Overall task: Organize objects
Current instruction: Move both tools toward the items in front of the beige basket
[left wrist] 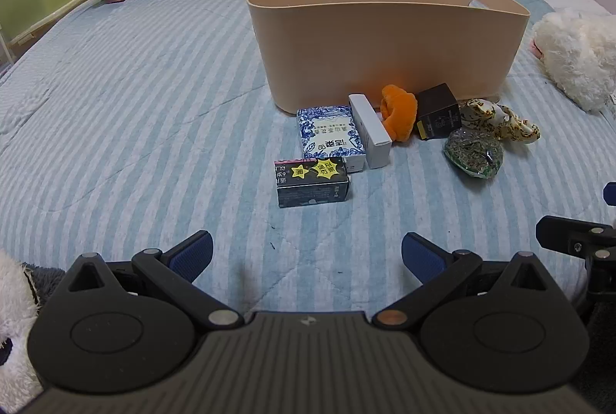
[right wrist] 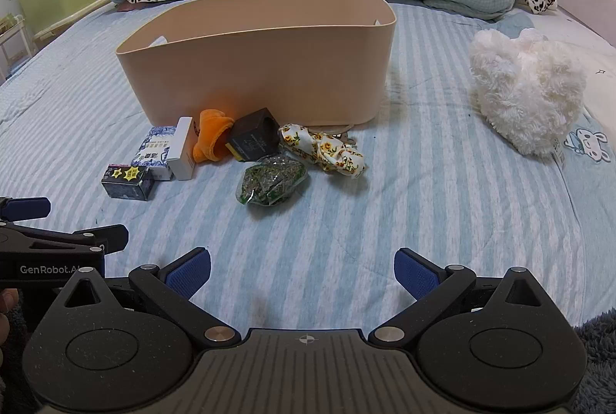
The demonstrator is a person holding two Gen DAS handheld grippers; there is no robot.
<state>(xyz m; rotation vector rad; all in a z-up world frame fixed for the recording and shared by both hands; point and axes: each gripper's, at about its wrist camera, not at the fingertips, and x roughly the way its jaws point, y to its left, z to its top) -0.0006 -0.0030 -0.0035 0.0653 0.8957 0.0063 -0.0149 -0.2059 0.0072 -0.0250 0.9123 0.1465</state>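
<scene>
Both grippers — left point(left wrist: 307, 252) and right point(right wrist: 302, 269) — hover over the bed point(right wrist: 385, 221), jaws wide and empty. 7 small items point(right wrist: 235, 154) cluster against the bin's point(right wrist: 261, 67) near wall, probably staged for loading.

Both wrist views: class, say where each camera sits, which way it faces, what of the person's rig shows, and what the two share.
Left wrist: on the left gripper, low over the bed, facing the bin and black box; its open fingers show, with the right gripper at the right edge.
Right wrist: on the right gripper, facing the bin's right part and green packet; open fingers show, left gripper at left.
Shared: bin, boxes, orange toy, white plush.
</scene>
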